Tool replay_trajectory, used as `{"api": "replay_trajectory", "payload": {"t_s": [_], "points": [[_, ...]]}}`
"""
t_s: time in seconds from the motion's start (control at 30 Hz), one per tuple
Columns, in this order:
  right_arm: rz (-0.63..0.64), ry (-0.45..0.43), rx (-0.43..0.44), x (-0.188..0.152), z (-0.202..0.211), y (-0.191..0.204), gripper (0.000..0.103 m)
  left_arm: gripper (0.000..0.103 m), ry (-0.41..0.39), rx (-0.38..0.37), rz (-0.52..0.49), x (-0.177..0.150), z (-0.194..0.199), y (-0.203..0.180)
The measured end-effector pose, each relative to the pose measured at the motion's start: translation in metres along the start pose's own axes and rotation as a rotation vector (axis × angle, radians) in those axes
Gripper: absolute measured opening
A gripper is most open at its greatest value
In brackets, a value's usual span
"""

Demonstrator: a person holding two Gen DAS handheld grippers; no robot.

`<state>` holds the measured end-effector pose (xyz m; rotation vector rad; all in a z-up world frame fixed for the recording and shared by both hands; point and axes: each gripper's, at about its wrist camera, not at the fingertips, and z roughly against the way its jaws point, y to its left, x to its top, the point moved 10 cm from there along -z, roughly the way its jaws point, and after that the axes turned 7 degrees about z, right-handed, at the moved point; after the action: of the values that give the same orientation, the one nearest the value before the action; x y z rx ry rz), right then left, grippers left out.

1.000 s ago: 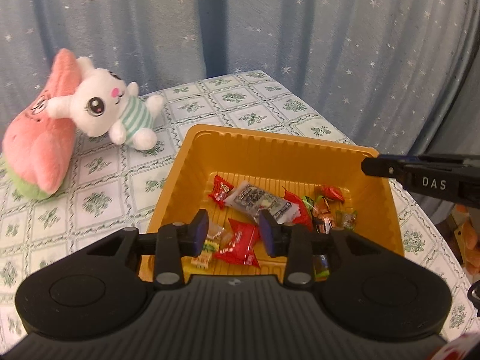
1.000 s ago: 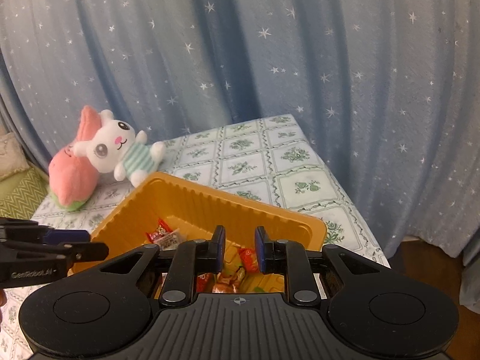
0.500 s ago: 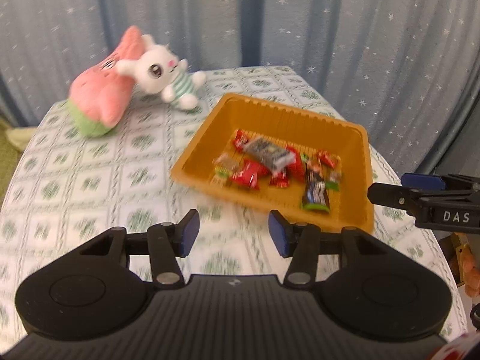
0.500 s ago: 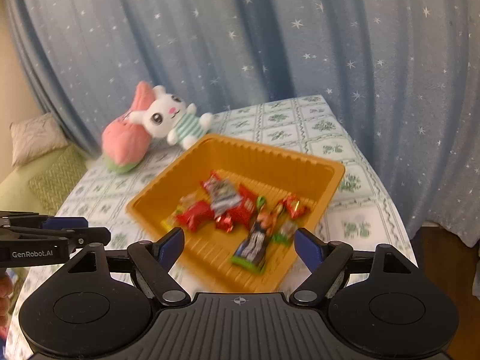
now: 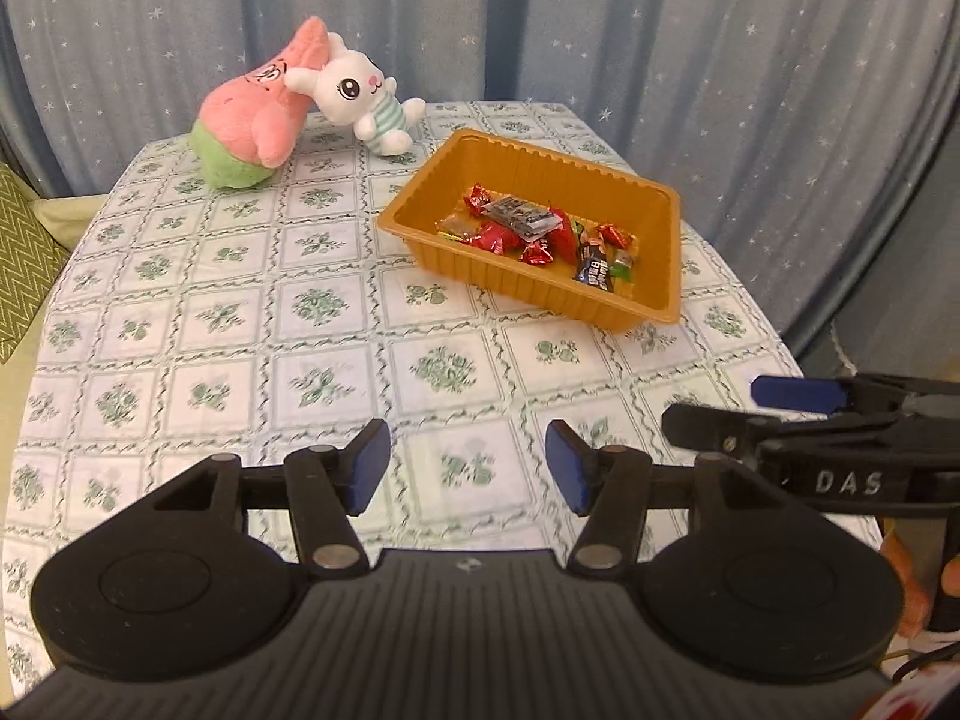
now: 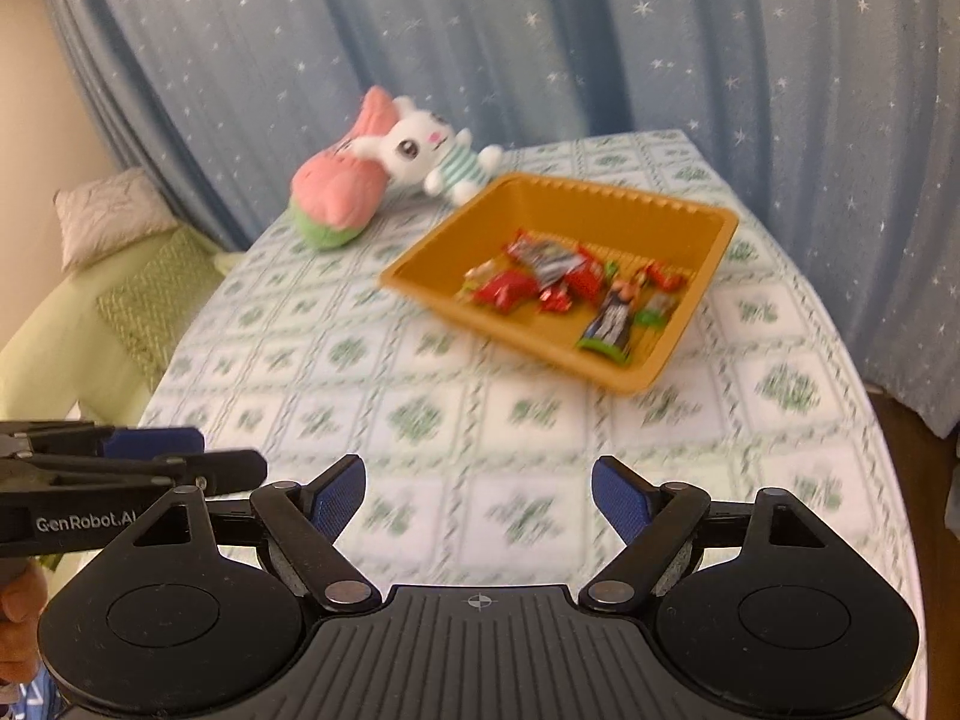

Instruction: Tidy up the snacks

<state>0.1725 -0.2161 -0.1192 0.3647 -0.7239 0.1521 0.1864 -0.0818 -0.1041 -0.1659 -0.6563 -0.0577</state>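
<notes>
Both tongs — my left tongs (image 5: 467,467) opening, right tongs (image 6: 478,494) wide, both empty — hover above a bare tabletop (image 5: 336,354); snacks (image 5: 534,232) fill the orange tray (image 5: 669,264) — seemingly done.

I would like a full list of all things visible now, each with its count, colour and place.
tray: one, orange, right half of table
snacks: several, mostly red wrappers, inside tray
star plush: one, pink and green, far left of table
rabbit plush: one, white, leaning on star plush
tablecloth: one, white with green flowers, covering table
curtain: blue with stars, behind table
left gripper: black, jaws opening, empty
right gripper: black, open, empty
</notes>
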Motion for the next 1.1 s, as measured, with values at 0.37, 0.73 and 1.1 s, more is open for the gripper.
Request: {"api": "replay_trajectory", "payload": {"t_s": [0.37,0.73,1.1], "points": [[-0.012,0.017,-0.060,-0.040,0.028,0.069,0.082,0.056,-0.015,-0.031,-0.026,-0.035,0.057,0.042],[-0.022,0.031,-0.071,-0.065,0.040,0.117,0.082,0.056,0.020,-0.048,-0.033,-0.068,0.076,0.073],[-0.034,0.037,-0.091,-0.067,0.040,0.129,0.082,0.056,0.022,-0.076,-0.035,-0.073,0.082,0.084]]}}
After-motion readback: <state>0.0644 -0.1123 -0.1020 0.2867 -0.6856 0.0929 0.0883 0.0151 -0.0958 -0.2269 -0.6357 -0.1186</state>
